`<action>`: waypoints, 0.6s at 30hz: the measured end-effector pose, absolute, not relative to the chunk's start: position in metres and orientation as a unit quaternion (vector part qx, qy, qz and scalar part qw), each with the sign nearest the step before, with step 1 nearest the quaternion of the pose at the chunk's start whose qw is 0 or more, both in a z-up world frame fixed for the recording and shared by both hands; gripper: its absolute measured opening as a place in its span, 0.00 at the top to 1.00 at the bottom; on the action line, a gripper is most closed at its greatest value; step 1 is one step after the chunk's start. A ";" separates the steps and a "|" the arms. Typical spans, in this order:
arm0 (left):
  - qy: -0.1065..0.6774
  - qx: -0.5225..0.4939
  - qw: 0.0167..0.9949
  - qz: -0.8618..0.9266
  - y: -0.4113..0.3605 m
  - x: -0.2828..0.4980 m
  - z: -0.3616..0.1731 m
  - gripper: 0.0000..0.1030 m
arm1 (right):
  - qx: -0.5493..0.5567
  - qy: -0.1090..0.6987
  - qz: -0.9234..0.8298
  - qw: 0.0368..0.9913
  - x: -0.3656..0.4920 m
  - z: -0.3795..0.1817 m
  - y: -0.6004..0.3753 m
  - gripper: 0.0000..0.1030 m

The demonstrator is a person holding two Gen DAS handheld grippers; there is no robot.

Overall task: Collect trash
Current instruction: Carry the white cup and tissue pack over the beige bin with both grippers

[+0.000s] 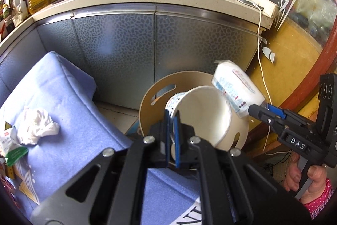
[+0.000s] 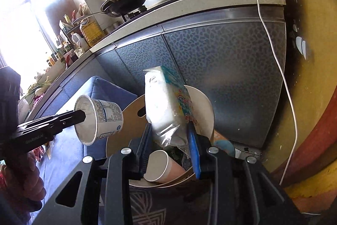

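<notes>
My left gripper (image 1: 172,117) is shut on the rim of a white paper tub (image 1: 202,113) and holds it tilted over a round tan waste bin (image 1: 147,102). The tub also shows in the right wrist view (image 2: 99,117). My right gripper (image 2: 169,130) is shut on a white and silver snack bag (image 2: 166,107) and holds it above the same bin (image 2: 118,136). The bag shows in the left wrist view (image 1: 236,88), next to the tub. A paper cup (image 2: 160,166) lies inside the bin.
A crumpled white tissue (image 1: 35,128) and a green-and-white wrapper (image 1: 10,147) lie on a table with a blue cloth (image 1: 69,102) at left. Grey cabinet doors (image 1: 153,45) stand behind the bin, under a stove with pans. A white cable (image 1: 260,45) hangs at right.
</notes>
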State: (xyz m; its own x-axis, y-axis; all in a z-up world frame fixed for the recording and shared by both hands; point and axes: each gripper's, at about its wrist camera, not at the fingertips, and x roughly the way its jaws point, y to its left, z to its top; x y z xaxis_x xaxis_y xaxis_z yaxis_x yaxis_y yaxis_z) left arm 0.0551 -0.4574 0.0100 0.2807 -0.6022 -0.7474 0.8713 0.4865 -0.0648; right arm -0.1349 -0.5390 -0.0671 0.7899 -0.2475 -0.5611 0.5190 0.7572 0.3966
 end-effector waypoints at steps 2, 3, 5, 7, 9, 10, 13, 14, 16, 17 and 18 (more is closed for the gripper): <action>0.367 0.182 0.780 -0.473 -0.455 0.054 0.011 0.96 | 0.275 0.245 -0.211 0.906 -0.134 -0.065 -0.536 0.68; 0.367 0.181 0.780 -0.473 -0.454 0.054 0.012 0.96 | 0.274 0.245 -0.210 0.906 -0.133 -0.064 -0.535 0.68; 0.366 0.179 0.781 -0.473 -0.452 0.055 0.013 0.96 | 0.271 0.245 -0.209 0.907 -0.133 -0.062 -0.533 0.68; 0.365 0.177 0.782 -0.473 -0.451 0.055 0.014 0.96 | 0.270 0.245 -0.208 0.908 -0.130 -0.060 -0.532 0.68; 0.365 0.176 0.783 -0.473 -0.450 0.056 0.014 0.96 | 0.268 0.244 -0.207 0.909 -0.130 -0.058 -0.531 0.68; 0.365 0.176 0.783 -0.473 -0.449 0.056 0.014 0.96 | 0.267 0.243 -0.207 0.909 -0.129 -0.058 -0.530 0.68; 0.365 0.175 0.783 -0.472 -0.448 0.057 0.014 0.96 | 0.266 0.243 -0.207 0.910 -0.128 -0.057 -0.530 0.68; 0.365 0.174 0.783 -0.472 -0.448 0.057 0.014 0.96 | 0.265 0.243 -0.207 0.910 -0.127 -0.057 -0.530 0.68; 0.366 0.174 0.783 -0.472 -0.448 0.058 0.014 0.96 | 0.265 0.244 -0.206 0.910 -0.127 -0.057 -0.530 0.68; 0.366 0.173 0.783 -0.473 -0.447 0.058 0.014 0.96 | 0.265 0.244 -0.206 0.910 -0.127 -0.057 -0.530 0.68; 0.366 0.173 0.783 -0.473 -0.448 0.058 0.014 0.96 | 0.265 0.244 -0.206 0.910 -0.126 -0.057 -0.530 0.68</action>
